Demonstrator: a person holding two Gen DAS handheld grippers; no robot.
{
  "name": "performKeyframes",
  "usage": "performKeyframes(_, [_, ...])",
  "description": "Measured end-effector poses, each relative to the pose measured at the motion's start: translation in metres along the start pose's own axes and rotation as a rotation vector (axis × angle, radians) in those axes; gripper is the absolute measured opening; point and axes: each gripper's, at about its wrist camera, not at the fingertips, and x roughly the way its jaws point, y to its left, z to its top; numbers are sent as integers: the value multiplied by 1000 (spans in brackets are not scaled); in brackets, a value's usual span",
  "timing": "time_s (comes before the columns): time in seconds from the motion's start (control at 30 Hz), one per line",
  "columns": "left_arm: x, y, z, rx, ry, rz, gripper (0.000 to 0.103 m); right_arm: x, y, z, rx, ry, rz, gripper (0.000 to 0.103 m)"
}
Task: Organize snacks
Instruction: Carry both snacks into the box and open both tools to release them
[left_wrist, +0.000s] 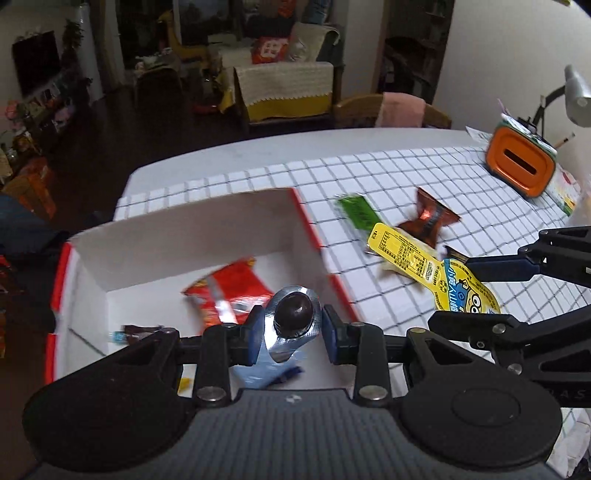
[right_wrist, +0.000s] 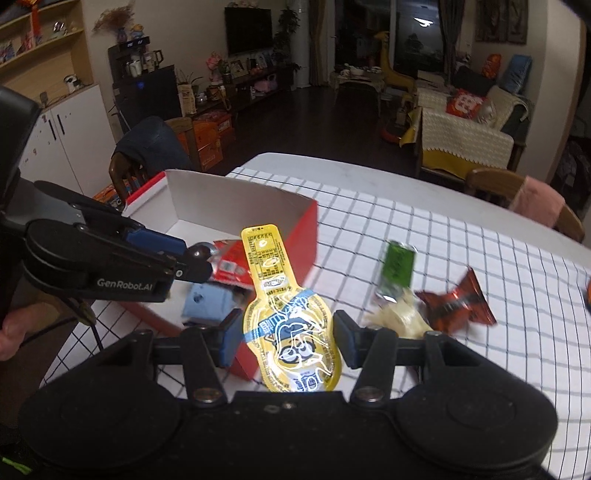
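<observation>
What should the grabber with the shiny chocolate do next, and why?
Probably open and drop it. The left gripper holds the foil-wrapped chocolate right above the open box, where a red packet already lies.

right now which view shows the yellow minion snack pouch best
The right wrist view: the yellow minion snack pouch faces the camera whole, held in the right gripper. The left wrist view shows the pouch from the side, partly hidden by the gripper.

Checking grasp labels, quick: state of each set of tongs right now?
Left tongs: closed on a silver foil-wrapped chocolate.
Right tongs: closed on a yellow cartoon snack pouch.
</observation>
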Motion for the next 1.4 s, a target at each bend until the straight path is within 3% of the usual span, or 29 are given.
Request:
performKeyframes(0.27, [5, 57, 0, -39, 7, 71, 32, 40, 29, 30, -41, 23, 5, 52])
performKeyframes(0.63, [34, 112, -7, -48, 88, 149, 32, 102, 73, 50, -145, 107, 9, 52])
performKeyframes(0.93, [53, 124, -6, -33, 135, 149, 33, 146, 87, 52, -151, 193, -4, 52])
performKeyframes(1.4, [78, 118, 6, -3, 285, 193, 33, 163, 88, 48, -100, 247, -6, 52])
